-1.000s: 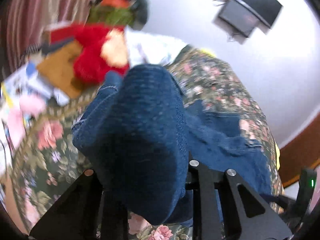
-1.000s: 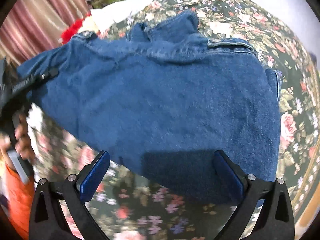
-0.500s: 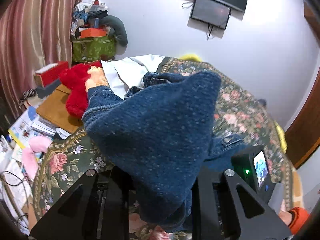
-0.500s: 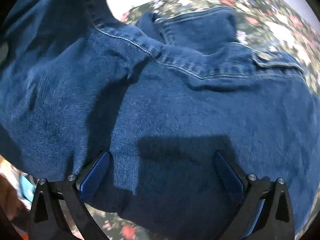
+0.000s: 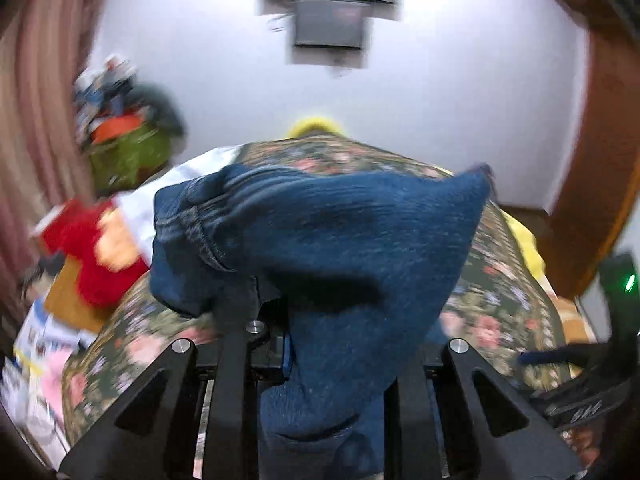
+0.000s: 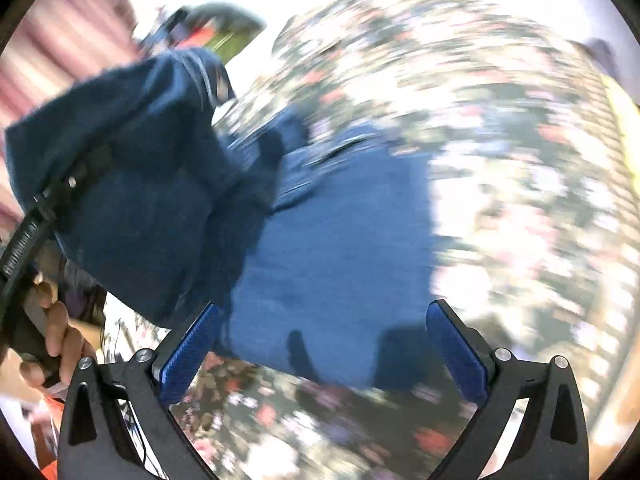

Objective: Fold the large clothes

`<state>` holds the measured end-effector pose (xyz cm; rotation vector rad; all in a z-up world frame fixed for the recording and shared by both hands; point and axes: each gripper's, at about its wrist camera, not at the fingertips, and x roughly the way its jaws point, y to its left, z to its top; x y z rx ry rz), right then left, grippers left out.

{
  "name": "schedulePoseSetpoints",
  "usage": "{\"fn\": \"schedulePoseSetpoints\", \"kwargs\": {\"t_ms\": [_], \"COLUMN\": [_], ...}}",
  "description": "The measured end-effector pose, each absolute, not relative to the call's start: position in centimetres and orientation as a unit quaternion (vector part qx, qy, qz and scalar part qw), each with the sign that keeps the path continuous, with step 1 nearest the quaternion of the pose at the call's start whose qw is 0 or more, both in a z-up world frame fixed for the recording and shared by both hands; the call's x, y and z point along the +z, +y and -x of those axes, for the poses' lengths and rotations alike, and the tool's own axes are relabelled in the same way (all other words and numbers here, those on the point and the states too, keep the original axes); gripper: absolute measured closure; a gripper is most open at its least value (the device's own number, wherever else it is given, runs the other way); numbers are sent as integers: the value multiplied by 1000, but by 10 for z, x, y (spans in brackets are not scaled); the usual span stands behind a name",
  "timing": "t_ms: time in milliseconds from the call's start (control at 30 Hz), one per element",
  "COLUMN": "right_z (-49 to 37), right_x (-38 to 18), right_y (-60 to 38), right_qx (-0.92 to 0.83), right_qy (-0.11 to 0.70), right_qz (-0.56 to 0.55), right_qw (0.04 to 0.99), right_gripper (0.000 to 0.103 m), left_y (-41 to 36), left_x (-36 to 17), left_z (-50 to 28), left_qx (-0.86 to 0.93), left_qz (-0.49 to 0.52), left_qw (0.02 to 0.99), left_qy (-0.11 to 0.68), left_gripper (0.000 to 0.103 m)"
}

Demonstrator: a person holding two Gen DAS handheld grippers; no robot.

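A blue denim garment (image 5: 340, 248) hangs from my left gripper (image 5: 332, 360), which is shut on a bunch of its cloth and holds it up above the floral bed (image 5: 500, 292). In the right wrist view the denim garment (image 6: 332, 248) lies partly on the floral bed (image 6: 500, 160), with its left part lifted by the left gripper (image 6: 52, 208). My right gripper (image 6: 324, 356) is open and empty just above the garment's near edge. Both views are motion blurred.
A red plush toy (image 5: 92, 256) and a white cloth (image 5: 160, 196) lie at the bed's left end. A green box (image 5: 124, 156) with clutter stands by the curtain. A screen (image 5: 328, 12) hangs on the far wall. The right gripper's body (image 5: 592, 360) shows at right.
My left gripper has lifted the denim higher and swung it to the right. My right gripper has drawn back from the garment, so more of the bed shows.
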<state>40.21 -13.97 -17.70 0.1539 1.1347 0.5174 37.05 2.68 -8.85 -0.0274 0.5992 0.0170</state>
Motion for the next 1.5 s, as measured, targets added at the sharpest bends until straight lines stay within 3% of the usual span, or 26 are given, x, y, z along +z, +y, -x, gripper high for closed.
{"fn": "schedulePoseSetpoints", "kwargs": {"t_ms": [233, 467, 533, 633, 667, 700, 1033, 1333, 1433, 1500], "right_z": [-369, -341, -341, -338, -339, -339, -361, -384, -383, -380], "right_x": [-152, -138, -138, -133, -130, -128, -124, -199, -229, -238], "right_y": [-245, -280, -277, -269, -263, -257, -172, -130, -151, -168], "right_qx": [164, 158, 162, 174, 181, 187, 244, 224, 222, 232], "right_qy": [507, 498, 495, 490, 488, 486, 486, 558, 586, 595], "right_qz": [-83, -99, -98, -102, -102, -101, -68, 11, -4, -39], "right_qw": [842, 847, 848, 848, 848, 847, 837, 799, 780, 769], "right_gripper": [0, 0, 0, 0, 0, 0, 0, 0, 0, 0], "left_y": [-94, -102, -96, -85, -82, -77, 29, 78, 85, 87], "left_x": [-165, -202, -199, -188, -182, -175, -125, -217, -231, -234], "left_z": [-367, -323, -317, -306, -302, -297, -292, -322, -308, -300], "left_qx": [-89, -91, -93, -117, -125, -128, -34, -10, -15, -18], "left_qz": [-109, -171, -162, -137, -125, -116, -33, 15, 38, 42], "left_qw": [913, 890, 888, 884, 885, 888, 922, 870, 873, 872], "left_qy": [384, 412, 420, 432, 431, 426, 383, 492, 486, 487], "left_gripper": [84, 82, 78, 45, 29, 23, 15, 13, 3, 1]}}
